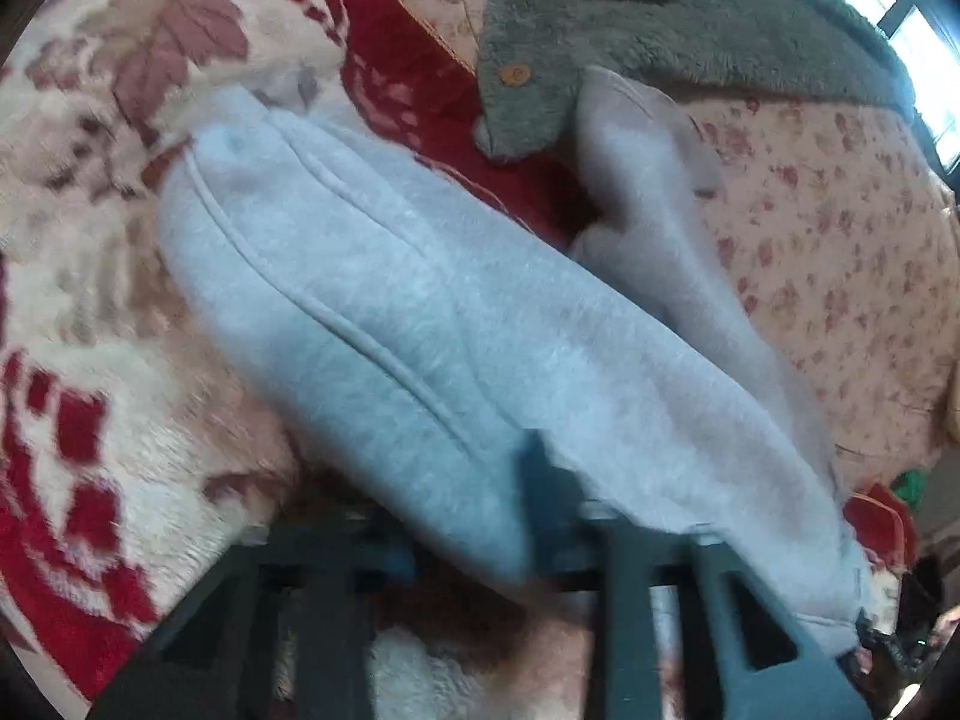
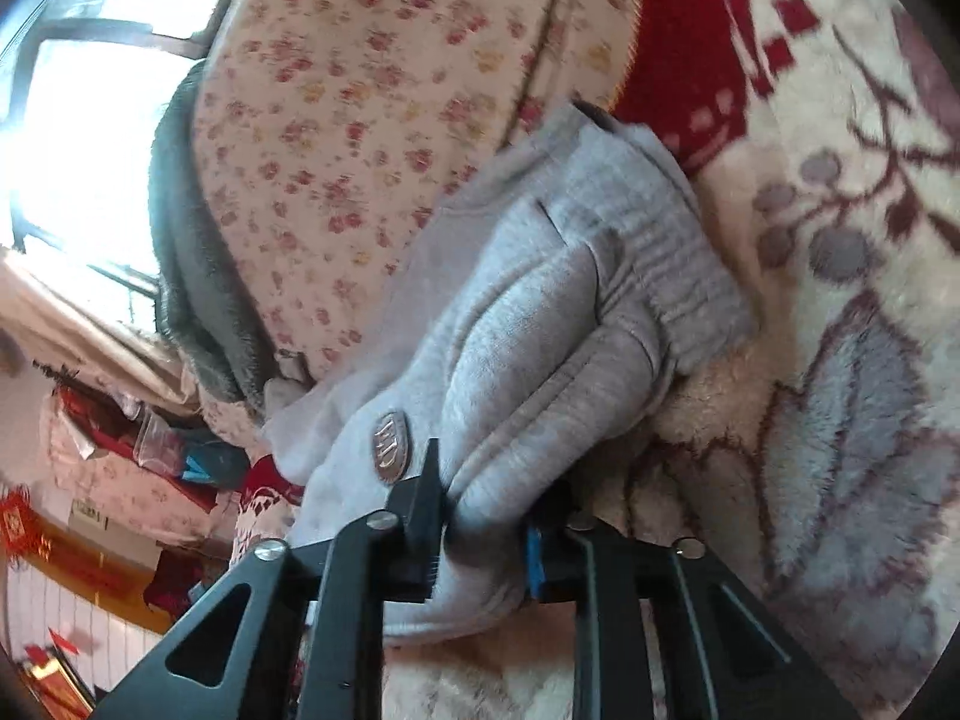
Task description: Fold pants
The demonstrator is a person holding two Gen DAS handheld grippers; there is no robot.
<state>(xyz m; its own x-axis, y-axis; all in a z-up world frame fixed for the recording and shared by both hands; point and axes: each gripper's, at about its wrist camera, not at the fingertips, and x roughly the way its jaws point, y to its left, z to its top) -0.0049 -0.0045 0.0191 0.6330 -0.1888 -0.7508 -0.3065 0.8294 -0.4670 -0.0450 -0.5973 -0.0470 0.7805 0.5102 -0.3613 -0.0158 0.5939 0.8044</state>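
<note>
Pants [image 1: 420,324], pale grey sweatpants, are lying stretched across the red-and-cream blanket [image 1: 90,312], one leg trailing onto the floral sheet [image 1: 840,252] beside a grey fleece jacket [image 1: 690,30]. The left gripper [image 1: 474,528] is pinching the fabric edge, motion-blurred. The right gripper [image 2: 486,528] is clamping bunched cloth near the ribbed waistband [image 2: 660,252] and oval badge [image 2: 390,447].

We see a plush blanket [image 1: 90,312], cream with red and mauve leaf motifs, lying beside a floral quilt [image 1: 840,252]. A grey fleece garment [image 1: 690,18] with two wooden buttons [image 1: 513,74] rests on the quilt. A bright window [image 2: 90,138] lies beyond; red decorations [image 2: 18,528] hang on a far wall.
</note>
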